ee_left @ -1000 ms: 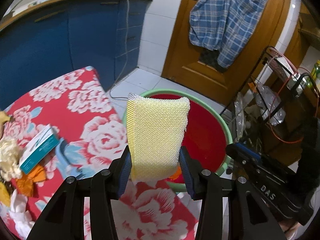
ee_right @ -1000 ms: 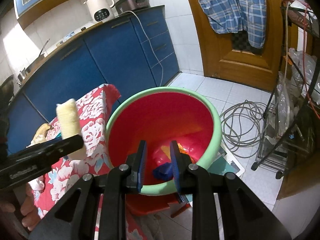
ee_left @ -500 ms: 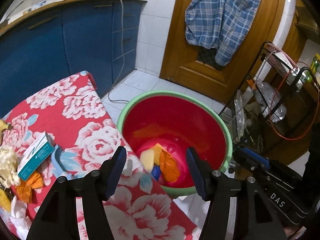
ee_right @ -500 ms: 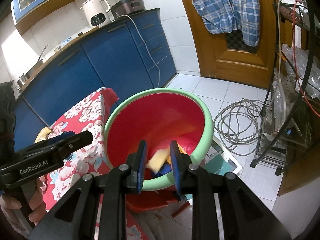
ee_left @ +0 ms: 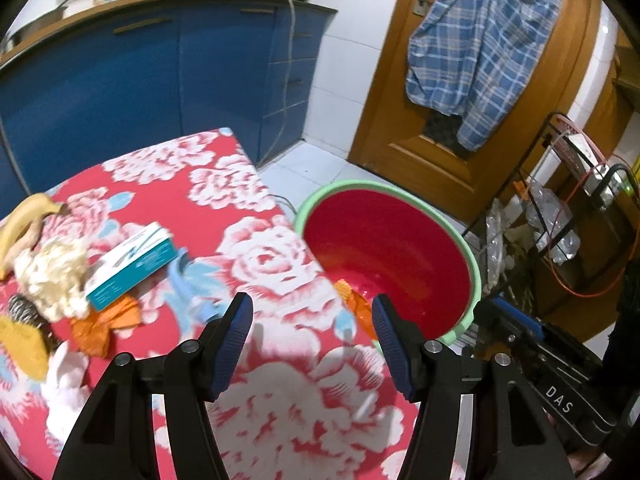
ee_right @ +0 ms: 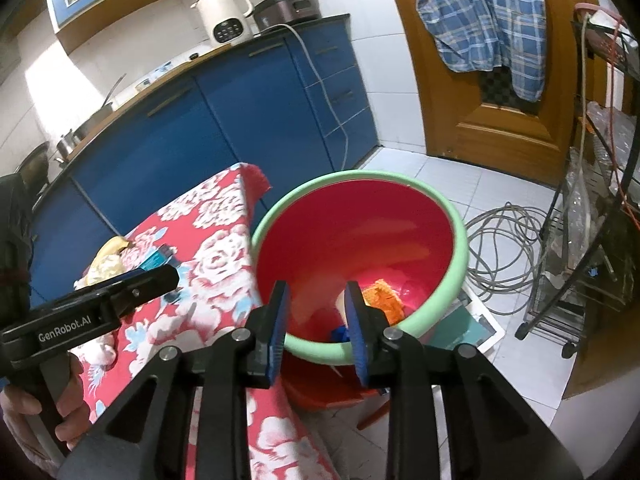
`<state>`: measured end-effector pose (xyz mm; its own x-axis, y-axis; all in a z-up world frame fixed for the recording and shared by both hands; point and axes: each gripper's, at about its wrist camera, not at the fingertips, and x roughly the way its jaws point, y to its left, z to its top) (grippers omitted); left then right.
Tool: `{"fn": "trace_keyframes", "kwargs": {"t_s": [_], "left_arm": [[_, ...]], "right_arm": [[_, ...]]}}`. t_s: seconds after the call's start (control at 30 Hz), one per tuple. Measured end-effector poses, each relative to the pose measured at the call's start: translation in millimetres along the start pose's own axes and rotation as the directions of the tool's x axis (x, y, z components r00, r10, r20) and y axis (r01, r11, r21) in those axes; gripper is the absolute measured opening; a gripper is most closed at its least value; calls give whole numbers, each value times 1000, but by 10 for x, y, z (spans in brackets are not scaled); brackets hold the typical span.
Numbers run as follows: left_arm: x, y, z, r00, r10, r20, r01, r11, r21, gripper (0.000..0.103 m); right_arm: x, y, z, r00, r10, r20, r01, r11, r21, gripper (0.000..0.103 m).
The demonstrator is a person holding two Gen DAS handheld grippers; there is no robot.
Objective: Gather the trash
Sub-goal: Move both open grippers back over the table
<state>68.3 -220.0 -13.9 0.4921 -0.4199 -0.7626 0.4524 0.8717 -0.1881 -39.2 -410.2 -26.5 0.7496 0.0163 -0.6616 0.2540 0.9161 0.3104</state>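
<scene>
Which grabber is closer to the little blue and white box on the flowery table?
Left. The left gripper hovers over the tablecloth just beside the box. The right gripper, jaws opening and empty, points into the red bucket, off the table's edge.

The left wrist camera looks steeply down along its gripper, close over the red table cloth with white flowers [ee_left: 256, 256], which fills the lower left of the frame; the red plastic basin with a pale green rim [ee_left: 472, 264] sits right of centre. The right wrist camera stands close above that same basin [ee_right: 460, 240], centred in its frame, with the cloth [ee_right: 216, 256] at the left. Both views face the blue kitchen cabinets [ee_left: 120, 92] [ee_right: 248, 108] across the top and the wooden door hung with a blue checked shirt [ee_left: 480, 36] [ee_right: 480, 16] at upper right.
</scene>
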Motion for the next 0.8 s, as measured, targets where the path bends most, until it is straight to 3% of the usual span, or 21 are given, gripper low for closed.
{"fn": "trace_keyframes", "kwargs": {"t_s": [0.33, 0.8], "left_arm": [[-274, 304, -163, 998, 60, 16, -59, 997, -55, 63], [-532, 825, -397, 989, 149, 20, -145, 978, -152, 63]], "right_arm": [[-37, 288, -80, 999, 36, -11, -36, 998, -45, 38], [-13, 678, -168, 996, 80, -38, -83, 991, -107, 39]]}}
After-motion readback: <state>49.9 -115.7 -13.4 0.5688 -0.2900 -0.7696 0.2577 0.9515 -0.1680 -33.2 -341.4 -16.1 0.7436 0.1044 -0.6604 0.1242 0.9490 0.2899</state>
